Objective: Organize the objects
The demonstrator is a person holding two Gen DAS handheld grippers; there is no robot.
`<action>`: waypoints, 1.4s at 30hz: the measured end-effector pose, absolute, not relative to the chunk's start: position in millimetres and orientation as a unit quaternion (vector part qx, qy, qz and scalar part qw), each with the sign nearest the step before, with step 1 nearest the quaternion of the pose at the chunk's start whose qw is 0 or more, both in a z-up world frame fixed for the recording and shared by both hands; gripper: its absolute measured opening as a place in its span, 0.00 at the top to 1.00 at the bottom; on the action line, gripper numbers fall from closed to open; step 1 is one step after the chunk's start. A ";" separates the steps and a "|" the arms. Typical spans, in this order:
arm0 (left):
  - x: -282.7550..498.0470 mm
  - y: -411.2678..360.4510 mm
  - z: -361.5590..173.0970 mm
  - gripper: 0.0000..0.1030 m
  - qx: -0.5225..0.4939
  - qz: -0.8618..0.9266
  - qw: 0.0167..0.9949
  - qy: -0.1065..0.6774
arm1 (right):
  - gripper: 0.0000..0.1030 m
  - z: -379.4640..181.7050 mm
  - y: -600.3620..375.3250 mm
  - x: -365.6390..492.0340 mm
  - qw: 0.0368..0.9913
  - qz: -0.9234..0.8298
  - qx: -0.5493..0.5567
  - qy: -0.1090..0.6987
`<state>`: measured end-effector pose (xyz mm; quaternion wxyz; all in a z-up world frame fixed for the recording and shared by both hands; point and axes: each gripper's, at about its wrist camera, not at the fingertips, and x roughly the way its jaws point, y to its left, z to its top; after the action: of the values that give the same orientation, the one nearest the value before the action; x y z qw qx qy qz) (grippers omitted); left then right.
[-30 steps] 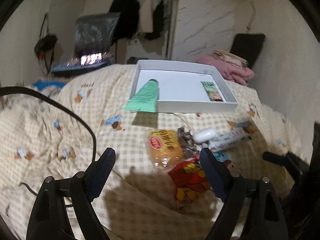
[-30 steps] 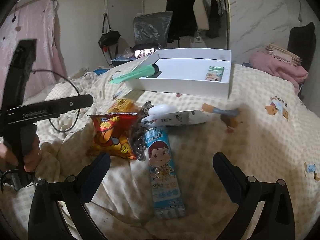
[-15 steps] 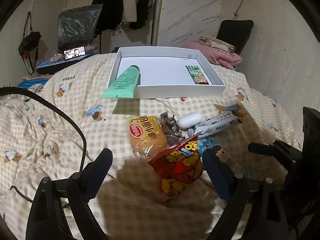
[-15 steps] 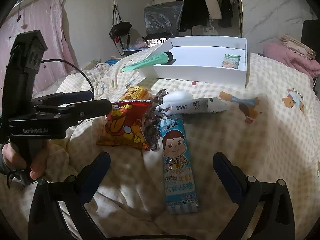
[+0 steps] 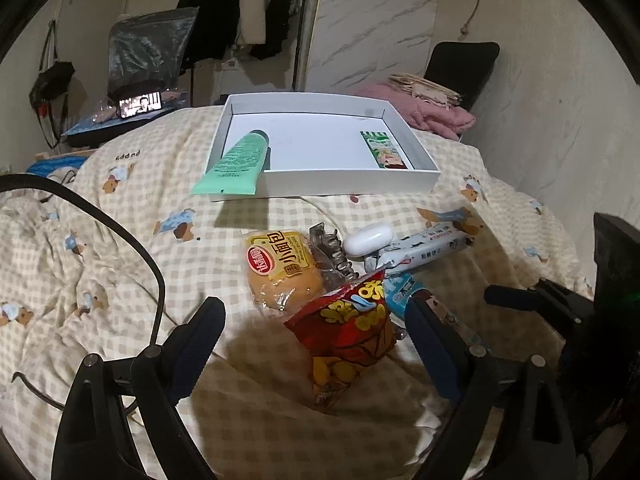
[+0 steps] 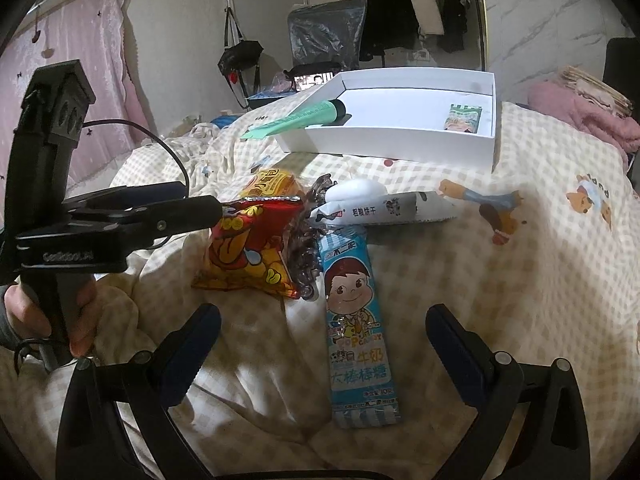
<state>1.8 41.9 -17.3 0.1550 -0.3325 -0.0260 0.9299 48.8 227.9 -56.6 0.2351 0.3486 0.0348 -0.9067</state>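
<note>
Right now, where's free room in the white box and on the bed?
White box: bare floor between green tube and green sachet. Bed: open blanket right of the blue candy pack. Crowded: the pile around the red snack bag.

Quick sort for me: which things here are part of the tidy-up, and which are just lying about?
Job:
white box
green tube
green sachet
bread pack
red snack bag
hair claw
white case
biscuit pack
blue candy pack

Lying about:
pink blanket
black chair
hanging clothes
</note>
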 end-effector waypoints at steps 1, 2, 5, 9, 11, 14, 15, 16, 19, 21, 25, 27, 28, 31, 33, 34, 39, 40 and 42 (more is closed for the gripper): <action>2.1 42.3 -17.6 0.09 -0.333 0.930 0.151 -0.024 | 0.00 -56.2 228.2 49.2 0.235 -0.907 0.348 0.034; 1.9 42.0 -18.6 0.09 -0.335 0.931 0.145 -0.024 | 0.00 -55.9 228.9 49.3 0.235 -0.907 0.347 0.032; -1.3 40.2 -22.7 0.09 -0.348 0.926 0.145 -0.030 | 0.00 -56.1 230.6 47.6 0.231 -0.908 0.349 0.028; -0.8 40.2 -23.4 0.09 -0.349 0.925 0.146 -0.030 | 0.00 -55.6 230.7 46.4 0.226 -0.909 0.350 0.029; 0.8 39.8 -22.2 0.09 -0.344 0.926 0.150 -0.033 | 0.00 -55.6 230.8 46.1 0.223 -0.909 0.351 0.030; 4.4 31.2 -17.8 0.10 -0.327 0.931 0.155 -0.054 | 0.00 -55.5 231.8 46.0 0.224 -0.909 0.350 0.028; 4.1 29.8 -17.7 0.10 -0.327 0.931 0.154 -0.057 | 0.00 -55.8 231.4 46.1 0.226 -0.908 0.351 0.028; 3.5 29.5 -18.3 0.10 -0.329 0.930 0.153 -0.058 | 0.00 -56.2 230.5 46.2 0.227 -0.908 0.351 0.030; 1.5 29.4 -19.0 0.12 -0.334 0.929 0.151 -0.060 | 0.00 -55.9 228.3 46.6 0.230 -0.908 0.350 0.034; -0.5 27.3 -19.7 0.17 -0.337 0.928 0.148 -0.065 | 0.00 -56.6 227.3 46.3 0.233 -0.906 0.352 0.035; -15.7 16.3 -23.7 0.17 -0.364 0.917 0.137 -0.094 | 0.00 -57.6 227.3 45.8 0.236 -0.905 0.353 0.034; -21.6 -0.5 -21.6 0.17 -0.364 0.915 0.115 -0.129 | 0.00 -57.6 228.2 45.2 0.236 -0.905 0.353 0.032; -23.9 -9.1 -18.9 0.17 -0.362 0.915 0.106 -0.145 | 0.00 -57.7 229.1 44.9 0.237 -0.905 0.353 0.029; -27.8 -31.1 -8.7 0.23 -0.348 0.913 0.095 -0.189 | 0.00 -58.2 228.9 44.0 0.237 -0.904 0.355 0.029; -31.6 -38.5 -7.1 0.34 -0.355 0.908 0.089 -0.203 | 0.00 -58.2 228.5 44.0 0.238 -0.904 0.355 0.030; -34.4 -39.7 -8.4 0.38 -0.363 0.904 0.092 -0.207 | 0.00 -58.4 228.4 43.7 0.238 -0.903 0.356 0.030; -43.0 -35.5 -17.4 0.43 -0.392 0.885 0.126 -0.220 | 0.00 -59.3 227.9 42.4 0.240 -0.902 0.359 0.028; -43.4 -33.1 -17.4 0.43 -0.393 0.882 0.136 -0.220 | 0.00 -59.6 227.9 42.0 0.241 -0.901 0.360 0.027; -43.5 -29.8 -16.1 0.43 -0.395 0.880 0.150 -0.218 | 0.00 -60.0 228.2 41.1 0.241 -0.900 0.361 0.026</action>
<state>-43.5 -29.8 -16.1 0.1496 -0.3949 -0.2185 0.8797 41.1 228.2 -60.0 0.2412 0.3609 0.0256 -0.9005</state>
